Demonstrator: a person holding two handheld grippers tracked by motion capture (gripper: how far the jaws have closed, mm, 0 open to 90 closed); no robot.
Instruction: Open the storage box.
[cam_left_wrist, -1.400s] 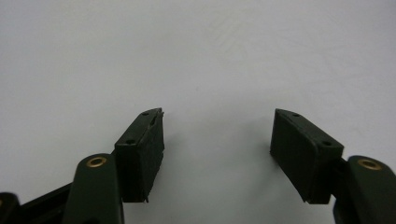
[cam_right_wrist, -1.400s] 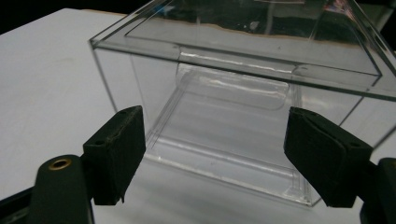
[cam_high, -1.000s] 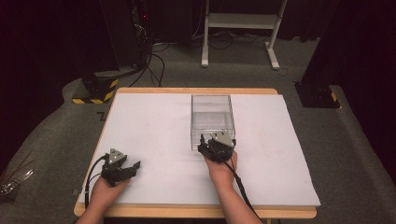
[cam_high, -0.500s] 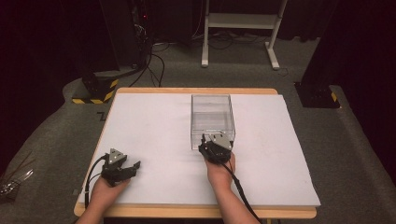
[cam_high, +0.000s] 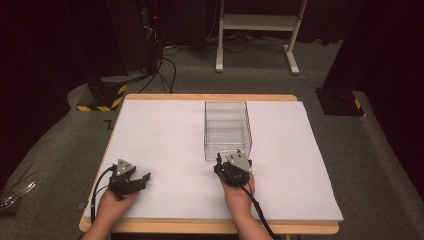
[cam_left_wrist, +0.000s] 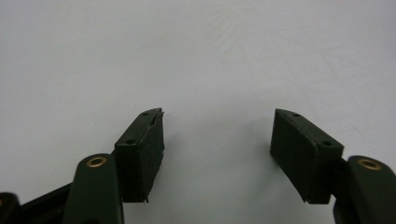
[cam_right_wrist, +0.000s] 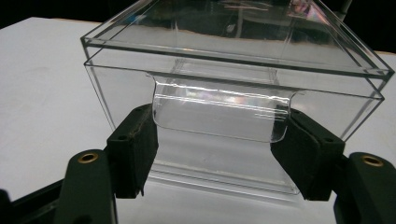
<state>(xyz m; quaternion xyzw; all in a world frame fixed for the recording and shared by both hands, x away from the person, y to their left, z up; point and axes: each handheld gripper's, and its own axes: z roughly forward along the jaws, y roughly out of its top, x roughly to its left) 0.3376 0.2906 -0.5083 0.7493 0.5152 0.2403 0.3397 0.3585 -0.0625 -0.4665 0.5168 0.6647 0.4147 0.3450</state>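
Dark surroundings with grey carpet, black equipment stands and a white frame (cam_high: 260, 30) at the far end are seen in the high view, where a wooden table (cam_high: 210, 227) is covered by a white sheet (cam_high: 165, 135). On the sheet, right of its middle, a clear plastic box (cam_high: 227, 130) is set upright with its long side running from near to far. At the box's near end the right gripper (cam_high: 231, 156) is held by a hand, its tips placed at the near wall. Well apart, near the table's near left corner, the left gripper (cam_high: 141, 178) is held low over the sheet, its black cable looped beside the hand. In the left gripper view, the jaws are seen spread wide with nothing but bare white sheet between the pads (cam_left_wrist: 142, 154). In the right gripper view, the box (cam_right_wrist: 233, 60) is seen close up, and a curved clear tab (cam_right_wrist: 222, 114) on its near wall lies between the two pads (cam_right_wrist: 135, 149). The jaws have just been closing around this tab and are set at a middling width; the pads are seen at the tab's two ends, but whether they press on it cannot be told.
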